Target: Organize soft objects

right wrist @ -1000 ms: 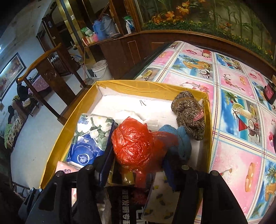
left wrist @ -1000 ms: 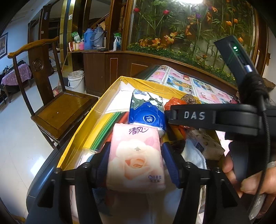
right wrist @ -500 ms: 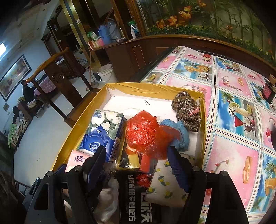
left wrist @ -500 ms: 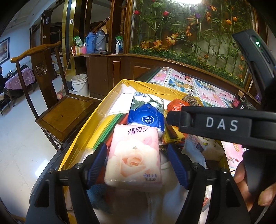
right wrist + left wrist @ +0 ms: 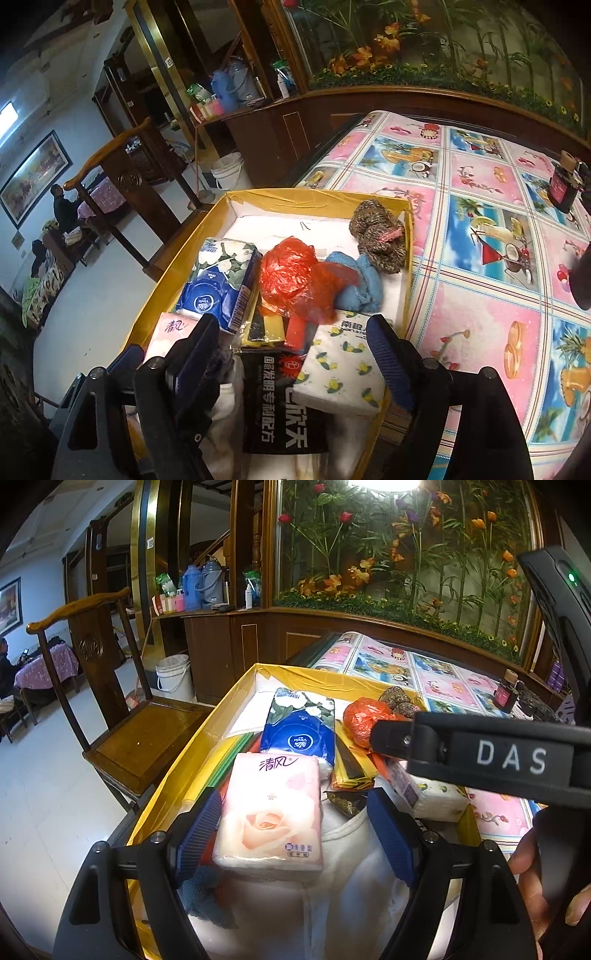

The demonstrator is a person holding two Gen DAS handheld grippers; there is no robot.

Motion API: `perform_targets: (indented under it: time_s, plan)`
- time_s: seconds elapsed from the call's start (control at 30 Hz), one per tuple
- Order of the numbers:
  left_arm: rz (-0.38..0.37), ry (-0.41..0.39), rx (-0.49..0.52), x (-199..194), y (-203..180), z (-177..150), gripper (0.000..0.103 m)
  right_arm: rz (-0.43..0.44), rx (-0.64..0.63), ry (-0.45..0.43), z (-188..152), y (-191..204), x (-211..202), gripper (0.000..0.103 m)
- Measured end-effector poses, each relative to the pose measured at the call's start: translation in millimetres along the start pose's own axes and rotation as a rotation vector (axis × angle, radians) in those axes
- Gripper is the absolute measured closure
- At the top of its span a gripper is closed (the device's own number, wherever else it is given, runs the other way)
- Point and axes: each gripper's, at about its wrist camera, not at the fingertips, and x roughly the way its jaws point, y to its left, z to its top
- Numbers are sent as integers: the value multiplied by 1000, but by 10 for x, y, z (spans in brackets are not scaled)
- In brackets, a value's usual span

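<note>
Under pink tissue pack [image 5: 271,812], between left jaws: white cloth [image 5: 332,904] half covered, cut by bottom edge. Behind right gripper [image 5: 480,760] bar, right of left jaws: lemon-print pack [image 5: 432,797] mostly hidden. Black packet [image 5: 284,402] between right jaws: lower end under lemon-print pack corner, text blurred.

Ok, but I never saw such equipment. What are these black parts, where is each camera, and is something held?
No robot: a person carries two hand-held two-finger grippers, each with a camera looking along its fingers. One picture comes from the left gripper, the other from the right gripper. Both look into a yellow box containing a pink tissue pack, blue tissue pack, red plastic bag and lemon-print tissue pack. Both grippers are open; nothing is held.
</note>
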Motion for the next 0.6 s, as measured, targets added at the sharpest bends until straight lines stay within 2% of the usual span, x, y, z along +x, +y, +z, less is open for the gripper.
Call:
perform_targets:
  time_s: [0.13,0.6]
  plan:
    - [10,-9,7,-30,-30,-11,19,3,9,-15,-53,-64,-75,16]
    - [36,-28,39,-147,-134,-76,18,9,-19,-76,-288,-125,-393,11]
